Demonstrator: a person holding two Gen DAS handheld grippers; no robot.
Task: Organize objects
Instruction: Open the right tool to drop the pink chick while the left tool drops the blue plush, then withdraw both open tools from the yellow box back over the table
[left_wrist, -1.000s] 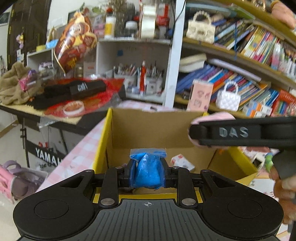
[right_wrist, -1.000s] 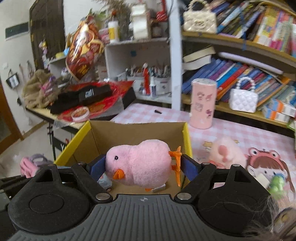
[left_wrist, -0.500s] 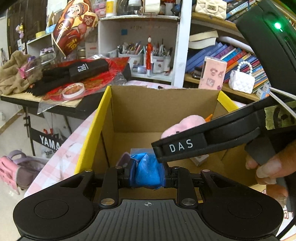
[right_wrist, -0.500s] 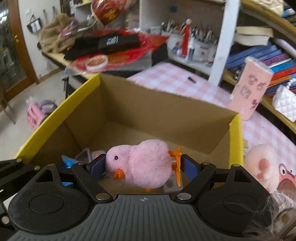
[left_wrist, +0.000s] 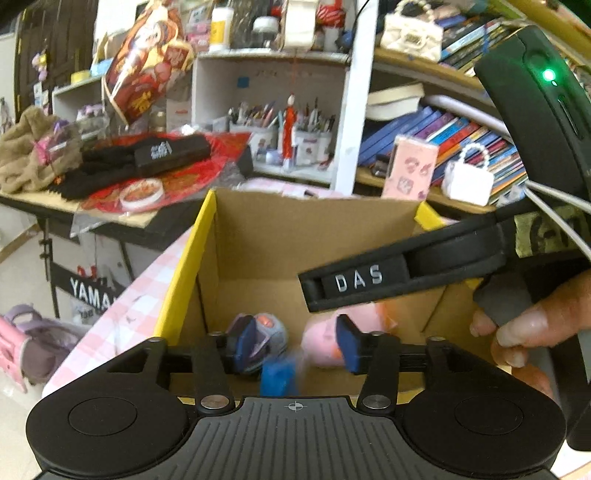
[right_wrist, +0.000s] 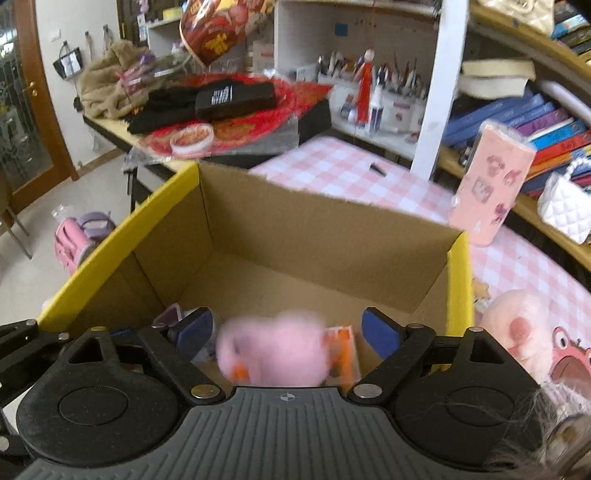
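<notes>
Both grippers hang over an open cardboard box (left_wrist: 314, 236) with yellow flap edges. My left gripper (left_wrist: 295, 347) is opening; a blurred blue packet (left_wrist: 279, 376) drops free between its blue pads, touching neither. My right gripper (right_wrist: 288, 330) is opening too. The pink plush chick (right_wrist: 273, 347) shows blurred between its pads, clear of both, and in the left wrist view the chick (left_wrist: 325, 345) lies low in the box. A grey round toy (left_wrist: 267, 332) lies on the box floor. One black finger (left_wrist: 354, 284) of the right gripper crosses the left wrist view.
A pink plush pig (right_wrist: 517, 332) and a pink patterned tube (right_wrist: 491, 184) stand on the pink checked tablecloth (right_wrist: 332, 166) right of the box. Bookshelves (right_wrist: 535, 110) rise behind. A side table (right_wrist: 221, 110) with red and black items is at the left.
The left jaws have opened and let the blue packet go. The right gripper moved down over the box and its jaws widened, letting go of the pink chick.
</notes>
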